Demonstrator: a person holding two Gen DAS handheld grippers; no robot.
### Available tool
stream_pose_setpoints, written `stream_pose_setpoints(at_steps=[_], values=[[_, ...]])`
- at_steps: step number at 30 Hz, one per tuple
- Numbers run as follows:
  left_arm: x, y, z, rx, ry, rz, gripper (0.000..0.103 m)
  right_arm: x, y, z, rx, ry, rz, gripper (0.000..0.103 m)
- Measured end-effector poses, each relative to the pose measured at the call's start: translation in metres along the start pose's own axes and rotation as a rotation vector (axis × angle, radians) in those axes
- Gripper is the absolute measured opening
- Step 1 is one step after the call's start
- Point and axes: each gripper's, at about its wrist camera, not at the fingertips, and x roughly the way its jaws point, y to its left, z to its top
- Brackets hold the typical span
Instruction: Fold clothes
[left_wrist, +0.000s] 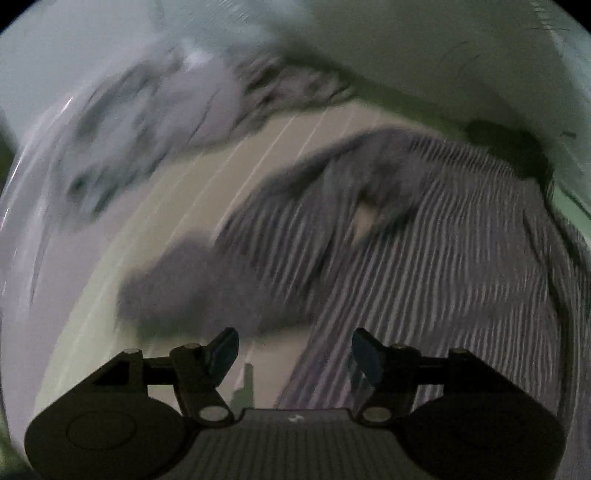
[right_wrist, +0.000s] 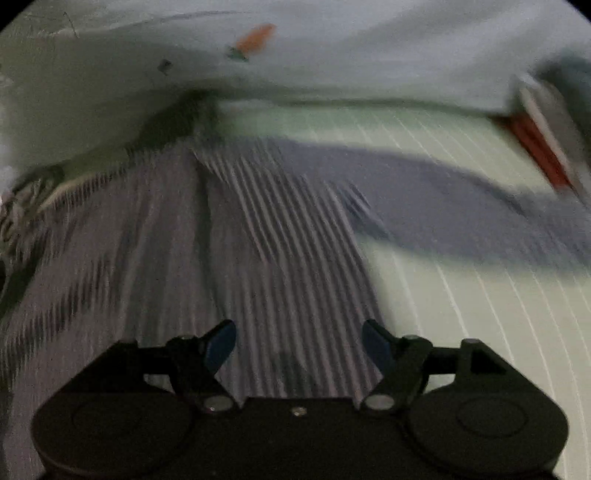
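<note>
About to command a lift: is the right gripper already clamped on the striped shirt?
No, the right gripper has its jaws spread wide with nothing between them, hovering over the striped shirt.

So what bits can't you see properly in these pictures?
- Left wrist view: pale bundle at upper left, motion blur hides what it is.
- Left wrist view: striped garment, right side cut off by the lens edge.
- Right wrist view: red object, blurred and cut off at right.

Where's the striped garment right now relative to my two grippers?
The striped garment lies spread on the lined pale surface, directly ahead of the open right gripper; in the left wrist view it fills the right side, beyond the open left gripper.
</note>
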Motion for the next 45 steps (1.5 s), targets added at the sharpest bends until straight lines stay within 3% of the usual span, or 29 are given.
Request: stream_pose_setpoints(at_steps=[6,10,14,15,17,18,19,20,21,22,27,31,34,36,38,40,42,45], values=[[-0.016,0.023,-0.054,-0.054,0.026,-0.041,0.069,-0.029,-0.024,-0.062,0.030,0.049,-0.011,0.080],[-0.017,0.028,-0.070,-0.076,0.044,-0.098,0.069,-0.033,-0.022,-0.076,0.039,0.053,-0.019,0.080],[-0.016,0.024,-0.079,-0.044,0.072,-0.099,0.066,-0.042,-0.027,-0.090,0.054,0.059,-0.031,0.075],[-0.017,0.024,-0.082,-0.033,0.078,-0.100,0.064,-0.044,-0.028,-0.093,0.055,0.061,-0.035,0.068],[-0.022,0.030,-0.084,-0.043,0.076,-0.097,0.042,-0.048,-0.030,-0.098,0.064,0.068,-0.030,0.053],[-0.024,0.033,-0.085,-0.050,0.074,-0.096,0.034,-0.049,-0.032,-0.100,0.073,0.075,-0.022,0.039],[-0.027,0.037,-0.086,-0.058,0.071,-0.095,0.019,-0.050,-0.033,-0.103,0.073,0.087,-0.014,0.026],[-0.030,0.041,-0.087,-0.066,0.069,-0.094,0.011,-0.051,-0.033,-0.106,0.070,0.100,-0.006,0.021],[-0.032,0.044,-0.087,-0.073,0.067,-0.092,0.007,-0.052,-0.032,-0.106,0.055,0.105,-0.002,0.007],[-0.035,0.048,-0.088,-0.081,0.064,-0.091,0.002,-0.053,-0.031,-0.106,0.035,0.108,0.001,0.000],[-0.048,0.066,-0.092,-0.119,0.053,-0.085,0.002,-0.073,-0.045,-0.093,0.040,0.040,-0.038,0.000],[-0.082,0.090,-0.079,-0.207,-0.024,-0.084,0.002,-0.103,-0.071,-0.071,0.127,-0.052,-0.094,0.000],[-0.074,0.086,-0.073,-0.167,-0.018,-0.002,0.005,-0.101,-0.087,-0.061,0.155,-0.062,-0.133,0.000],[-0.058,0.076,-0.073,-0.131,0.023,0.034,0.006,-0.087,-0.089,-0.062,0.157,-0.031,-0.112,0.002],[-0.048,0.067,-0.077,-0.105,0.047,0.053,0.019,-0.075,-0.086,-0.064,0.164,0.000,-0.072,0.015],[-0.044,0.062,-0.082,-0.102,0.061,0.069,0.029,-0.066,-0.073,-0.069,0.167,0.017,-0.019,0.052],[-0.042,0.062,-0.088,-0.106,0.073,0.070,0.034,-0.062,-0.056,-0.076,0.135,0.022,-0.007,0.063],[-0.036,0.067,-0.094,-0.092,0.094,0.075,0.042,-0.058,-0.036,-0.090,0.093,0.061,-0.001,0.066]])
